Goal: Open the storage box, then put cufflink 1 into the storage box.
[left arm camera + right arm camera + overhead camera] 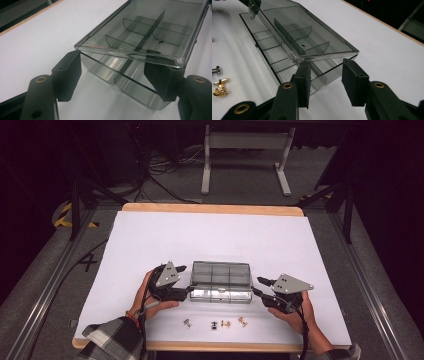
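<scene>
Box: a clear, smoke-tinted plastic organiser box (221,281) was seen near the front middle of the white table (150,245), between the two grippers.
Lid: the hinged lid (140,30) was seen partly raised over the base; no catch could be made out.
Left gripper (187,289): held at nine o'clock of the box; its jaws stood apart, one on each side of the box's end corner, and no pad was seen pressing, so it was judged released.
Right gripper (256,286): held at three o'clock of the box; its jaws stood apart at the lid's corner, one pad (303,82) very near the base wall; a grip was not seen.
Handling: the box was judged light, stiff and slippery, with thin walls that could crack or skid if squeezed hard.
Hold: the short end walls or the lid's front edge were judged the best places to be taken.
Count: one box; six compartments were counted; two grippers.
Small parts: about four small metal pieces (215,323), some gold-coloured, were counted at six o'clock of the box.
</scene>
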The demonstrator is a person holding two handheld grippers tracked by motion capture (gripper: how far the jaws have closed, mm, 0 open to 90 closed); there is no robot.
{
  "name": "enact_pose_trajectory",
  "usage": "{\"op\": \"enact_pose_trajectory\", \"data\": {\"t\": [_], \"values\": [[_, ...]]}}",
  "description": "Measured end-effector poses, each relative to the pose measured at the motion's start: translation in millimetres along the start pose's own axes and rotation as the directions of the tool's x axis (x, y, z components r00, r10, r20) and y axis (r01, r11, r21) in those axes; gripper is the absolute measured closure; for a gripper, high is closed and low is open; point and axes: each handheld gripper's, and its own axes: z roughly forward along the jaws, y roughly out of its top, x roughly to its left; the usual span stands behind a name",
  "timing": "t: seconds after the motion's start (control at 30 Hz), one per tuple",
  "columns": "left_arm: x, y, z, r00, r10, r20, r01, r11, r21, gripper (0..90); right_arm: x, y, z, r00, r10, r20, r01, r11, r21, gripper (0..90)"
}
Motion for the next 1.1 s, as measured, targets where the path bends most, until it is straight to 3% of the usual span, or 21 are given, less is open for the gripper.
{"op": "enact_pose_trajectory", "data": {"t": [0.1, 0.2, 0.27, 0.33, 0.43, 0.53, 0.63, 0.87, 1.1], "values": [[1.2, 0.4, -0.3, 1.0000, -0.001, 0.004, 0.001, 1.0000, -0.004, 31.1, -0.5, 0.8, 1.9, 0.9998, -0.021, 0.005, 0.021, 1.000, -0.007, 61.7], [3.2, 3.7, -1.5, 0.9997, -0.011, -0.020, 0.011, 0.9999, -0.002, 30.7, 0.3, 3.8, 2.3, 0.9986, -0.052, 0.011, 0.052, 0.998, -0.034, 67.7], [1.8, 8.7, -2.5, 0.9999, -0.012, -0.010, 0.011, 0.9998, -0.017, 31.8, 1.5, 5.6, 0.4, 0.9975, -0.069, 0.013, 0.070, 0.997, -0.044, 71.0], [-0.4, 11.7, -2.6, 0.9998, 0.018, -0.004, -0.018, 0.9996, -0.020, 35.9, 3.3, 8.2, -2.5, 0.9953, -0.093, 0.024, 0.095, 0.994, -0.056, 73.7], [-0.9, 14.6, -2.3, 0.9997, 0.019, 0.016, -0.018, 0.9993, -0.034, 43.9, 4.1, 12.0, -5.3, 0.9944, -0.100, 0.034, 0.103, 0.991, -0.081, 76.8], [-2.6, 19.1, -2.7, 0.9989, 0.047, 0.008, -0.047, 0.9983, -0.034, 55.2, 4.4, 15.2, -5.0, 0.9918, -0.124, 0.033, 0.126, 0.988, -0.089, 74.3], [-0.7, 20.1, -4.1, 0.9987, 0.050, 0.004, -0.050, 0.9978, -0.044, 58.1, 3.5, 17.9, -4.5, 0.9910, -0.130, 0.033, 0.132, 0.987, -0.090, 75.1], [4.0, 21.6, -7.7, 0.9980, 0.062, -0.013, -0.062, 0.9960, -0.063, 69.5, -2.8, 24.1, -4.0, 0.9924, -0.112, 0.050, 0.117, 0.987, -0.112, 78.2], [8.9, 23.9, -10.2, 0.9982, 0.053, -0.026, -0.055, 0.9950, -0.084, 77.6, -10.8, 28.7, -1.4, 0.9969, -0.063, 0.047, 0.069, 0.987, -0.145, 79.3]]}}
